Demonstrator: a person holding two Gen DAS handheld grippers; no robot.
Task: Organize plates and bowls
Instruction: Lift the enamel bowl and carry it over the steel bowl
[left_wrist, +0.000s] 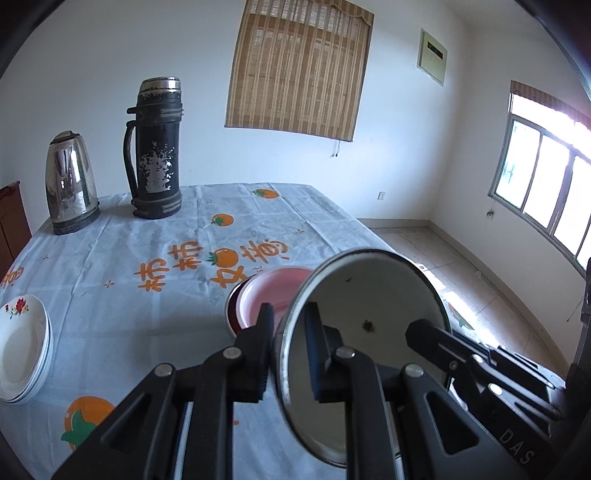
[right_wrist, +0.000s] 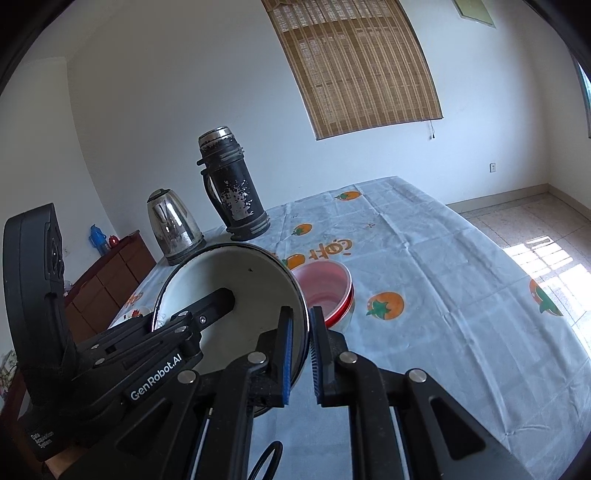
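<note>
Two grippers share one white enamel bowl (left_wrist: 365, 317), raised over the table (left_wrist: 155, 229): left gripper (left_wrist: 290, 332) jaws pinch its rim. Right wrist view: right gripper (right_wrist: 301, 332) jaws clamp the opposite rim above the pink bowls (right_wrist: 325, 288). Stiff, slick, chip-prone; the rim looks the best hold.

Both tools are matte black plastic, built from flat angled link arms joined by round silver pins. The left claw (left_wrist: 288, 332) ends in plain black pads with a ribbed face. The right claw (right_wrist: 301, 343) has its fingers (right_wrist: 286, 354) faced with ribbed blue strips. Along the left tool's side arm runs white lettering, "GenRobot.AI", and lower on its body a small white label reads "Data Acquisition System". The right tool's body shows pale letters "DAS". A black cable loops under the right tool.
</note>
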